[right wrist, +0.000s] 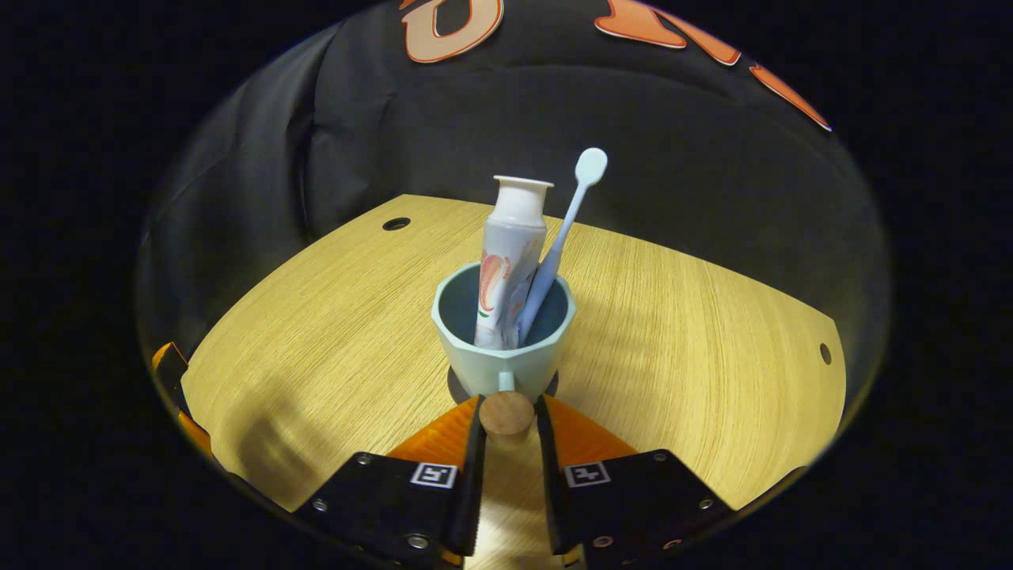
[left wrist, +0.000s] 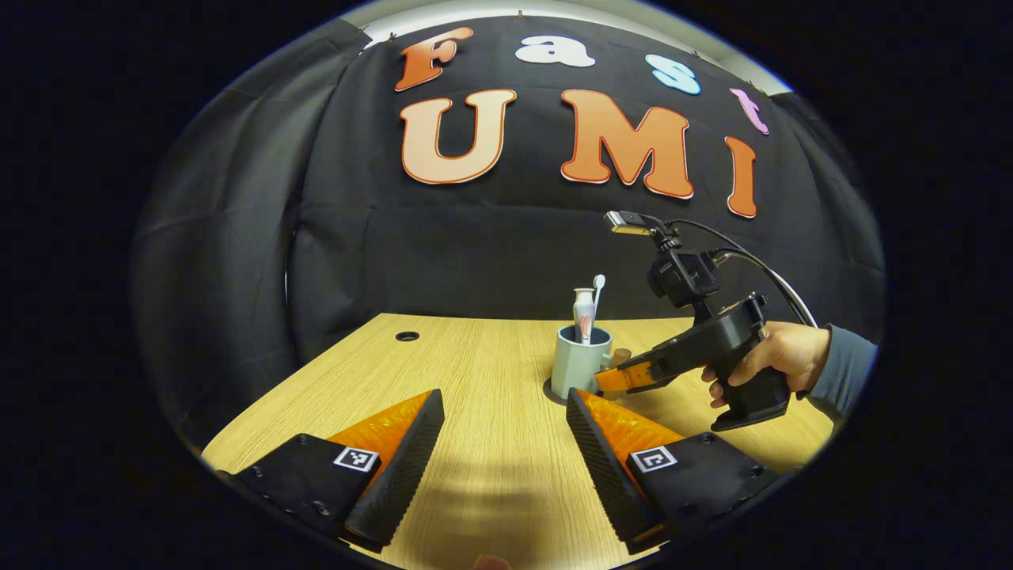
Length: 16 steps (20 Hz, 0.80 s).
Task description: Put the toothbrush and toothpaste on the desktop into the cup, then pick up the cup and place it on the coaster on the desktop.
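My right hand-held gripper (right wrist: 507,423) clamps the round wooden handle knob (right wrist: 507,413) of the pale blue ceramic cup (right wrist: 503,348), on its dark coaster (left wrist: 556,393) on the tabletop (right wrist: 316,348). My left hand-held gripper (left wrist: 504,443) hangs open, empty. The cup looks rigid, top-heavy; I'd lift by that knob.

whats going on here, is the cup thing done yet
A person holds a gripper in each hand. The toothpaste and toothbrush already stand in the light blue cup, which sits on a dark coaster on the wooden desktop. The right gripper is closed on the cup's round wooden handle. The left gripper hovers open nearby, holding nothing.
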### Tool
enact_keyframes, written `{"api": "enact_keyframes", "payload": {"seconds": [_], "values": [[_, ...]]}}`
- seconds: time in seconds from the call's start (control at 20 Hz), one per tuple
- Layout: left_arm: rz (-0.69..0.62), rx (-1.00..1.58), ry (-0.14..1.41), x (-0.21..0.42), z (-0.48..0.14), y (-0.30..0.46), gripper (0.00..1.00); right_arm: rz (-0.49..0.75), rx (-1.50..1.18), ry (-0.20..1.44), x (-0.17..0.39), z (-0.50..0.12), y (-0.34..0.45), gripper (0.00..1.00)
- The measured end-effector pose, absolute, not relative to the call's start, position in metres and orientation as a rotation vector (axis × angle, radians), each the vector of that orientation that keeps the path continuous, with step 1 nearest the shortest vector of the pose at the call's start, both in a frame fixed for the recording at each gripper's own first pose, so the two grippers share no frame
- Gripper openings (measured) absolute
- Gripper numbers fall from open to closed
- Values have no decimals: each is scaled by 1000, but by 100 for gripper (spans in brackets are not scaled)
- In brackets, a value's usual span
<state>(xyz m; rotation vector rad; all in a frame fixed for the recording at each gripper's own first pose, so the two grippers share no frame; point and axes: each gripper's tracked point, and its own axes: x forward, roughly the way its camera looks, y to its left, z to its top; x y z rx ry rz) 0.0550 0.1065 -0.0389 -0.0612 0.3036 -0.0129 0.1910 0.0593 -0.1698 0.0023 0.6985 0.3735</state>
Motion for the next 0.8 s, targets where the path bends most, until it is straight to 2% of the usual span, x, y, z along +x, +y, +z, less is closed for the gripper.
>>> {"api": "enact_keyframes", "payload": {"seconds": [0.05, 0.15, 0.25, 0.3, 0.35, 0.55, 0.6, 0.65, 0.8], "values": [[-14, -63, 297, 53, -35, 103, 99, 379, 13, 690, 185, -162, 56, 45], [-15, -68, 289, 52, -31, 99, 100, 382, 21, 663, 173, -141, 41, 55], [-19, -69, 280, 51, -26, 93, 99, 380, 23, 623, 166, -125, 29, 72], [-21, -67, 274, 51, -23, 88, 99, 380, 29, 603, 162, -120, 27, 70], [-22, -64, 268, 51, -19, 85, 99, 376, 36, 585, 158, -114, 21, 80], [-38, -62, 244, 48, -9, 70, 99, 341, 58, 531, 140, -101, -9, 88], [-44, -63, 240, 47, -7, 65, 99, 340, 54, 519, 134, -98, -17, 84], [-49, -61, 232, 47, -3, 61, 99, 338, 45, 504, 128, -96, -28, 90], [-72, -63, 210, 45, 7, 45, 99, 298, 39, 475, 109, -90, -64, 91]]}}
